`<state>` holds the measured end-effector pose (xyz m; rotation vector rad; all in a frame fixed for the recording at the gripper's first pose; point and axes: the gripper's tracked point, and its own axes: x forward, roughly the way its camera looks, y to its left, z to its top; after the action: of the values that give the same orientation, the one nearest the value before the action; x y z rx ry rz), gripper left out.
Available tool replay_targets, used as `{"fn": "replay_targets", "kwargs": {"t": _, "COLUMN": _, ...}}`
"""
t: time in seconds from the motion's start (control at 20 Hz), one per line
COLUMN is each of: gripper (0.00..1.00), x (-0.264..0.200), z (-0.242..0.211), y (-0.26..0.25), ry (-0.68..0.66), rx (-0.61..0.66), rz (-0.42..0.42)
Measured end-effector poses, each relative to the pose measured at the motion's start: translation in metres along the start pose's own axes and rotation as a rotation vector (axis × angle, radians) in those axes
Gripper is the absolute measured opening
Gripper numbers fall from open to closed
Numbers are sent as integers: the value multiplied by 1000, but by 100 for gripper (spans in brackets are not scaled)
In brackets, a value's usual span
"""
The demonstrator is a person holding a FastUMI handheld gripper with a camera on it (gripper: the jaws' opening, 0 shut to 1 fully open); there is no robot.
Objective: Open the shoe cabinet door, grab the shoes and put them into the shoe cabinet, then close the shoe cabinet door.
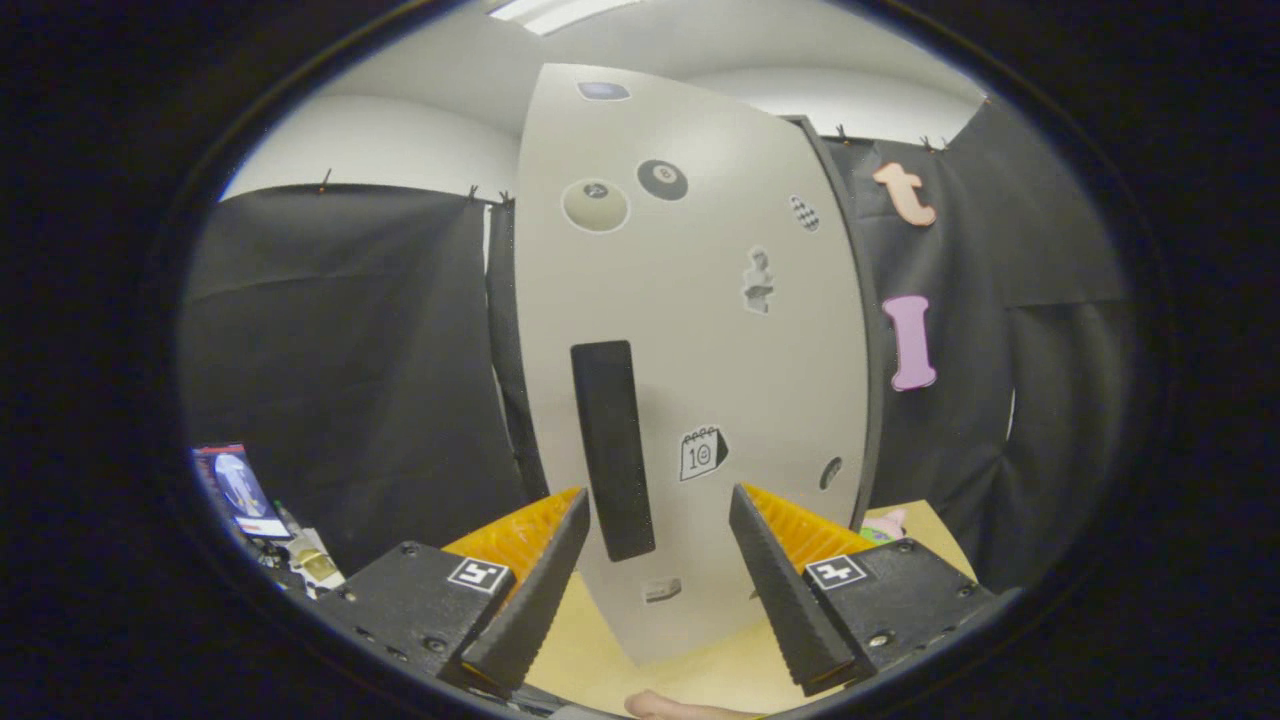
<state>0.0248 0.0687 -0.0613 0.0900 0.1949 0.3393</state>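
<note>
A tall pale grey shoe cabinet door with several stickers stands just ahead of my fingers. Its black vertical handle runs down the door's left part, and the handle's lower end sits between my fingers, nearer the left one. My gripper is open, with nothing pressed between the fingers. A small pink and green thing peeks out on the wooden table beyond the right finger; I cannot tell whether it is a shoe.
The light wooden table lies under the gripper. A fingertip of a person's hand shows below the fingers. Clutter with a small screen sits beyond the left finger. Black cloth hangs on both sides of the cabinet.
</note>
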Motion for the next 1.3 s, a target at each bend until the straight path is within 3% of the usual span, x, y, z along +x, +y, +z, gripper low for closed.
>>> {"fn": "replay_targets", "kwargs": {"t": 0.25, "gripper": 93, "x": 18, "z": -20, "y": 24, "ry": 13, "rx": -18, "rz": -2}}
{"fn": "replay_targets", "kwargs": {"t": 0.5, "gripper": 93, "x": 2, "z": -25, "y": 29, "ry": -8, "rx": -30, "rz": -4}}
{"fn": "replay_targets", "kwargs": {"t": 0.95, "gripper": 95, "x": -74, "z": -20, "y": 11, "ry": -112, "rx": -75, "rz": -117}}
{"fn": "replay_targets", "kwargs": {"t": 1.3, "gripper": 97, "x": -135, "z": -30, "y": 14, "ry": -130, "rx": -75, "rz": -129}}
